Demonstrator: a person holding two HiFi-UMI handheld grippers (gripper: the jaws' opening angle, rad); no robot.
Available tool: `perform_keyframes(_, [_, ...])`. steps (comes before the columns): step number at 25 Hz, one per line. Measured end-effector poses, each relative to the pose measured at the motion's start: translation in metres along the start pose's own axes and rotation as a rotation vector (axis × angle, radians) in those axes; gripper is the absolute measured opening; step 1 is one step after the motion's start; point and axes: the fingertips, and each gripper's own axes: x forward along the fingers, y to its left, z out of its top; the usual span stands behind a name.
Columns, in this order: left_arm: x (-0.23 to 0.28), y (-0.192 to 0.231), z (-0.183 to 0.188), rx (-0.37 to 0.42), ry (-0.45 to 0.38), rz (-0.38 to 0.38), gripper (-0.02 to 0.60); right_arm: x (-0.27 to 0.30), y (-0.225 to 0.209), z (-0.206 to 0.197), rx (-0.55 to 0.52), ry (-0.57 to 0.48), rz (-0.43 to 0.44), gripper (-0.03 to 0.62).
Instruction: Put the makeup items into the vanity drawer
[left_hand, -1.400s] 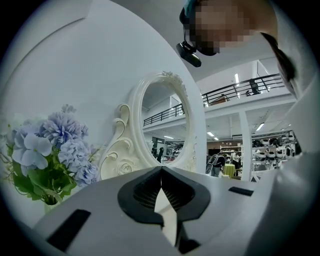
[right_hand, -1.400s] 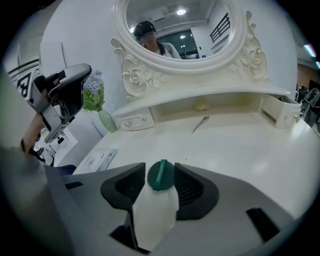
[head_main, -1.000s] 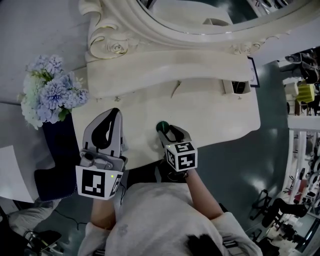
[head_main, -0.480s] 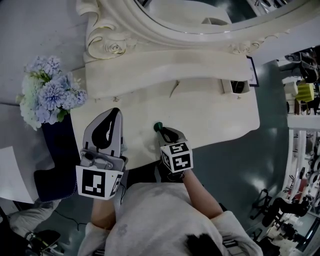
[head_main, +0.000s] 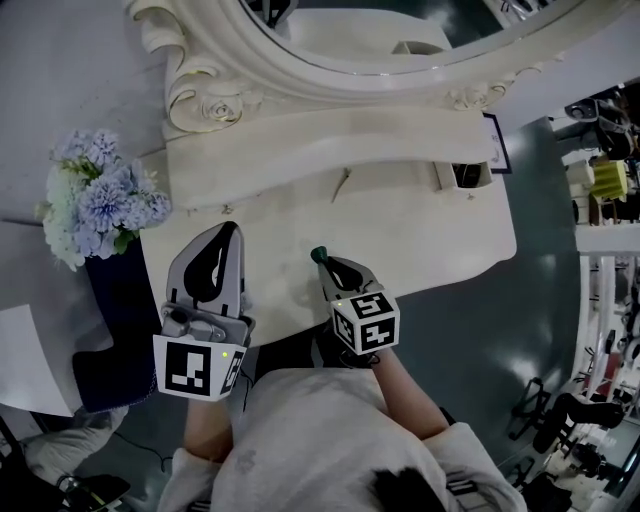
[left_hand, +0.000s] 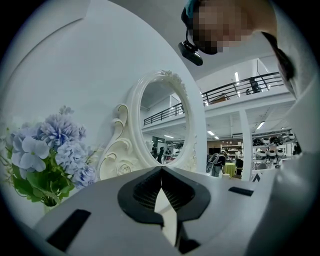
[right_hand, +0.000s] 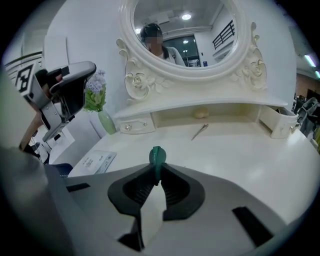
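The right tool (head_main: 326, 264) has just been closing its jaws and grasps a small dark-green makeup item (right_hand: 157, 156) at the tips, over the front part of the white vanity desk (head_main: 430, 230). The left tool (head_main: 228, 232) beside it is clenched on nothing. A thin metal stick (head_main: 343, 184) lies farther back on the desk.

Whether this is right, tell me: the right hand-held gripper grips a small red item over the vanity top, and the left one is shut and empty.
Not red: the right gripper view shows the right hand-held gripper, its jaws just closing, gripping a small green item over the vanity top. The left hand-held gripper is shut and empty.
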Motion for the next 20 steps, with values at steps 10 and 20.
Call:
perform_keyframes(10, [0.014, -0.026, 0.013, 0.024, -0.025, -0.060, 0.014, -0.050, -0.018, 0.057, 0.036, -0.238, -0.015, 0.048])
perform_keyframes(20, [0.022, -0.052, 0.023, 0.047, -0.039, -0.108, 0.014, -0.097, -0.027, 0.096, 0.030, -0.438, -0.011, 0.048])
